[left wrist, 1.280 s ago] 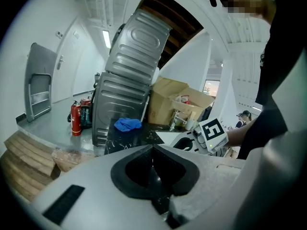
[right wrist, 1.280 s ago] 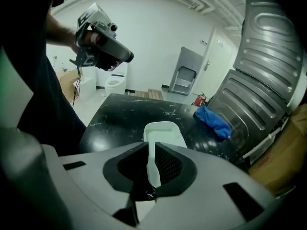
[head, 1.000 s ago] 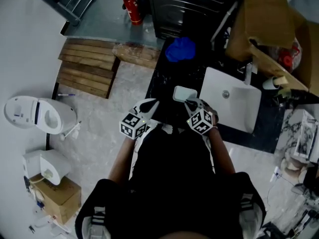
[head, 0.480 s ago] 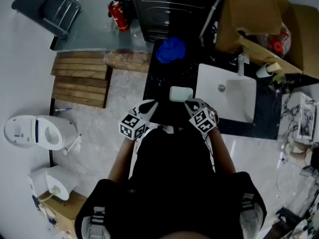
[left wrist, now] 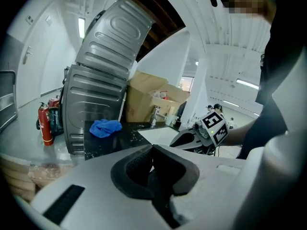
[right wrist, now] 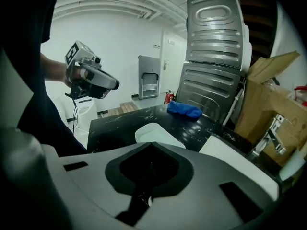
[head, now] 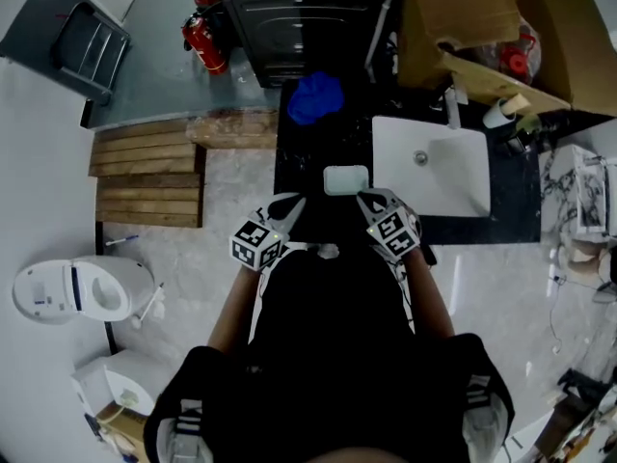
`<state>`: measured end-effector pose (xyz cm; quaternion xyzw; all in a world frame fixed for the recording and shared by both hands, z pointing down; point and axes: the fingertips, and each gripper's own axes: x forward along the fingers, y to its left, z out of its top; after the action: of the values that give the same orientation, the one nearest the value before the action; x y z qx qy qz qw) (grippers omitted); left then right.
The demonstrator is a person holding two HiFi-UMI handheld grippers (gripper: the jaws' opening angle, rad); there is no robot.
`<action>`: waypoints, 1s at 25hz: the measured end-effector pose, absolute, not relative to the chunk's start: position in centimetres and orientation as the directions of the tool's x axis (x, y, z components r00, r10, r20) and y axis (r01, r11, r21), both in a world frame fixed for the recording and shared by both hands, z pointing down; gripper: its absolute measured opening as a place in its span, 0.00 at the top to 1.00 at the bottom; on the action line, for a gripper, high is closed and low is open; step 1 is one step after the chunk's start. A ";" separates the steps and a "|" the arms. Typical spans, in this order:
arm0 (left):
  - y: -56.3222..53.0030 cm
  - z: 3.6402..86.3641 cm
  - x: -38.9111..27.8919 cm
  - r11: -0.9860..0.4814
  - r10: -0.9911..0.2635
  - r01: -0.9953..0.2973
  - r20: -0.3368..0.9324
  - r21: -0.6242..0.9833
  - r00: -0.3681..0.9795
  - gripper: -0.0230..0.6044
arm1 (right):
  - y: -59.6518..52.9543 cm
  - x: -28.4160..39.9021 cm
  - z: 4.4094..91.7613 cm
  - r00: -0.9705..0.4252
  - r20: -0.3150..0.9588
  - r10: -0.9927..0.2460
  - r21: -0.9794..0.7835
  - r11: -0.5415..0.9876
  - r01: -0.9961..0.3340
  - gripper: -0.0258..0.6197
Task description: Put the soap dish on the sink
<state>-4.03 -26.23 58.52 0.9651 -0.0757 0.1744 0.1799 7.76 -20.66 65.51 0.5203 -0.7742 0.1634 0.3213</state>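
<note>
- Resting on the black surface (head: 308,162), the soap dish (head: 346,179) sits just beside the left rim of the white sink (head: 431,177). It is not yet on the sink.
- The dish lies just ahead of the right claw (head: 366,199) and slightly to its left. The left claw (head: 292,201) is farther from it, off to the dish's left, so the right claw is the nearer one for the pick.
- The dish's long axis runs across the person, pointing toward the sink. A claw coming straight forward would meet its long side, and I judge it would close across the short width.
- In the right gripper view the right claw (right wrist: 151,143) has its tips together with nothing between them, and the dish (right wrist: 156,133) shows directly beyond them. It would have to open before it could take the dish.
- In the left gripper view the left claw (left wrist: 152,147) is also closed and empty.
- The dish is a shallow white tray with rounded corners and a raised rim. It looks smooth and hard, either plastic or glazed ceramic, and probably slippery on the rim.
- The surface is glossy dark stone with pale flecks. The sink is a smooth rectangular basin with a round drain.
- A crumpled blue cloth (head: 314,97) lies farther back on the surface, well apart from the dish.
</note>
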 end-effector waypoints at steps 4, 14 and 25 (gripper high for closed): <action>-26.3 58.8 -3.8 -0.932 -0.040 -0.166 0.363 0.323 0.931 0.96 | -20.0 8.0 65.4 -0.210 0.657 -0.724 0.082 0.345 -0.935 0.97; -25.7 59.0 -2.6 -0.946 0.076 -0.044 0.354 0.320 0.932 0.96 | -17.7 7.9 65.8 -0.123 0.653 -0.748 0.076 0.226 -0.971 0.97; -25.0 59.1 -2.5 -0.951 0.135 0.022 0.350 0.309 0.927 0.96 | -15.9 7.5 66.3 -0.054 0.653 -0.756 0.077 0.138 -0.987 0.97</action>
<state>-2.48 -25.05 59.14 0.9698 0.0403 0.1866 0.1517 7.47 -15.90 66.28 0.6248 -0.6974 0.2019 0.2871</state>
